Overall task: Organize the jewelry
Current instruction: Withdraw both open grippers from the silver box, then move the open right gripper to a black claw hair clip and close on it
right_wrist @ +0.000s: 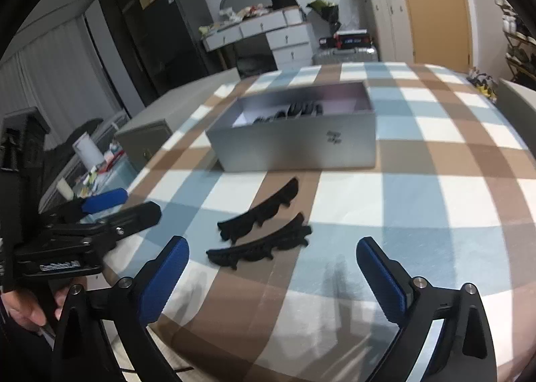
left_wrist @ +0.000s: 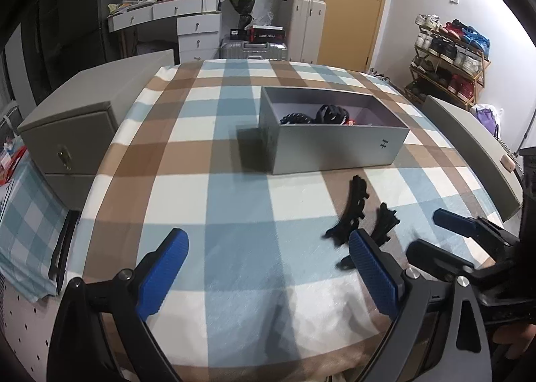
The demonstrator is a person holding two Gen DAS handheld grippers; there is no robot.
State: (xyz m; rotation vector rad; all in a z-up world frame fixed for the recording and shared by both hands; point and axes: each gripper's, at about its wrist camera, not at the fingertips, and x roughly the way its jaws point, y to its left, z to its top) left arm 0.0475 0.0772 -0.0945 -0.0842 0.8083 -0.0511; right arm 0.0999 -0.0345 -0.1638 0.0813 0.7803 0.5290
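Observation:
Two black scalloped hair clips lie on the checked tablecloth in front of a grey open box (right_wrist: 294, 144). The farther clip (right_wrist: 261, 211) and the nearer clip (right_wrist: 258, 249) show in the right wrist view; they also show in the left wrist view, the farther clip (left_wrist: 353, 206) and the nearer clip (left_wrist: 385, 221). The box (left_wrist: 335, 151) holds several black hair pieces (left_wrist: 330, 114). My left gripper (left_wrist: 264, 268) is open and empty, left of the clips. My right gripper (right_wrist: 271, 276) is open and empty, just short of the nearer clip.
A grey lidded case (left_wrist: 73, 144) with a brass latch stands at the table's left edge. A grey board (left_wrist: 469, 144) lies along the right edge. Behind the table are a white desk (left_wrist: 187, 20), suitcases (left_wrist: 254, 49) and a shoe rack (left_wrist: 449, 57).

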